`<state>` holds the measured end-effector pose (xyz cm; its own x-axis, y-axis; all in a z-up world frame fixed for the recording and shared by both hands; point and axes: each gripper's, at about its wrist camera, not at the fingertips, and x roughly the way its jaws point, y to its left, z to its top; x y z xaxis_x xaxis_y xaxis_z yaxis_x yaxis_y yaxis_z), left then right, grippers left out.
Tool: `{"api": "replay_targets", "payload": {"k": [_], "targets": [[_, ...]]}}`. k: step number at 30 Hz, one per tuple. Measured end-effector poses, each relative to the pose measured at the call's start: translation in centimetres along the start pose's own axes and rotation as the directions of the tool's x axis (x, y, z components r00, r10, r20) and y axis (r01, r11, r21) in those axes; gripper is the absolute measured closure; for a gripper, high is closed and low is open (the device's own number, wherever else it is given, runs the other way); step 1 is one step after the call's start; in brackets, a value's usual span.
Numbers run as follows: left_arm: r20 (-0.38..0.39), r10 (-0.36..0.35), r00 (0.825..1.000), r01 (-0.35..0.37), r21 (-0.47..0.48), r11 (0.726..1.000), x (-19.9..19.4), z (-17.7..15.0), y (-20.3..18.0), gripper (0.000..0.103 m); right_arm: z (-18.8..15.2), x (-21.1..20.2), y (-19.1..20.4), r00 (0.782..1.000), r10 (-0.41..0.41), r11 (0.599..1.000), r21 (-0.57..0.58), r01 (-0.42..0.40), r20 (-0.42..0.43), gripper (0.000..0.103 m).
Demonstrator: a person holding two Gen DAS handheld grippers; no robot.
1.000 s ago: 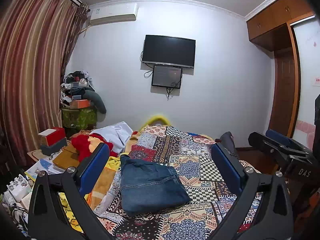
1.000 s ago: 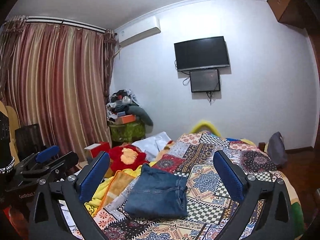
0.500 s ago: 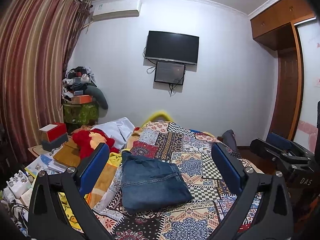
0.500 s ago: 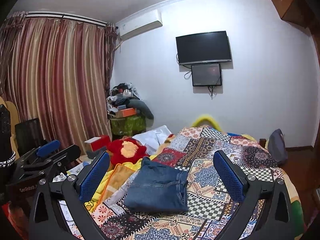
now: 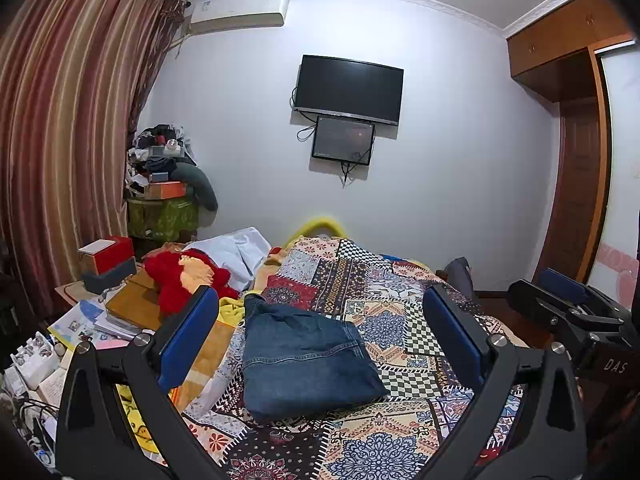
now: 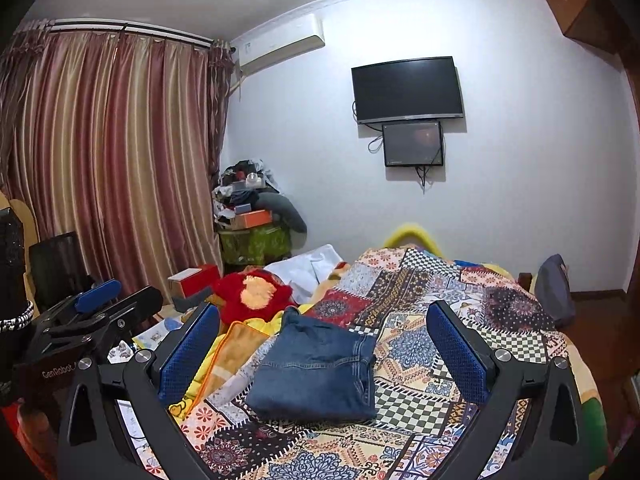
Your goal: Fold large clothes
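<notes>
Both grippers held above the near end of the bed, tongs spread wide, nothing between them: left gripper (image 5: 320,332) and right gripper (image 6: 322,340) each frame the jeans (image 5: 304,360) w/ blue pads either side.

Vs 1 s ago: both cams tilted down a bit & eased back. TV (image 5: 347,89) sits lower in frame, more ceiling shows, jeans unchanged in shape & spot. No contact w/ cloth then or now.

Jeans: folded into a compact rectangle, lying flat on the patchwork quilt (image 5: 400,344), near-left part of bed. Long axis runs near-to-far, slightly angled. A narrower end points far, toward the wall; the thick folded edge faces near. Waistband/seam side along the right edge, clearer in right view (image 6: 320,368).

Just left of jeans: yellow/orange blanket (image 6: 236,344), touching the quilt edge. Farther left, a red plush (image 5: 180,276), then white cloth (image 5: 236,250) behind it.

View diffs: left cam shows right gripper's body at right edge (image 5: 576,312), "DAS" label, plus wooden door & wardrobe (image 5: 576,36). Right cam shows left gripper at left edge (image 6: 80,320), label partly readable, much more curtain (image 6: 112,152), a dark chair.

Far: cluttered stack in the corner (image 6: 252,208), AC unit (image 5: 236,10) up high, small screen under TV.
</notes>
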<state>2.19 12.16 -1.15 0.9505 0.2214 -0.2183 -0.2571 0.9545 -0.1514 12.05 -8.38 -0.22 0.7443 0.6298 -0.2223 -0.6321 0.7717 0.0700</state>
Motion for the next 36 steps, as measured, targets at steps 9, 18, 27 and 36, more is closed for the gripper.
{"api": "replay_targets", "payload": {"k": [9,18,27,36], "targets": [[-0.006,-0.020,1.000,0.020,0.000,1.000,0.17,0.04,0.23,0.000,-0.02,-0.03,-0.01,1.000,0.002,1.000,-0.001,-0.002,-0.001,0.000],[-0.017,-0.039,0.999,0.040,0.007,0.999,0.31,0.02,0.33,0.000,0.02,-0.06,-0.15,1.000,-0.002,1.000,0.005,0.002,0.001,0.000],[-0.017,-0.046,0.999,0.046,0.013,0.999,0.34,0.13,0.46,0.000,0.02,-0.04,-0.23,1.000,-0.006,1.000,0.006,0.006,0.002,0.000],[-0.014,-0.045,0.999,0.046,0.025,0.999,0.53,0.04,0.38,0.000,-0.03,-0.10,-0.20,1.000,-0.008,1.000,0.012,0.008,0.001,0.000]]}}
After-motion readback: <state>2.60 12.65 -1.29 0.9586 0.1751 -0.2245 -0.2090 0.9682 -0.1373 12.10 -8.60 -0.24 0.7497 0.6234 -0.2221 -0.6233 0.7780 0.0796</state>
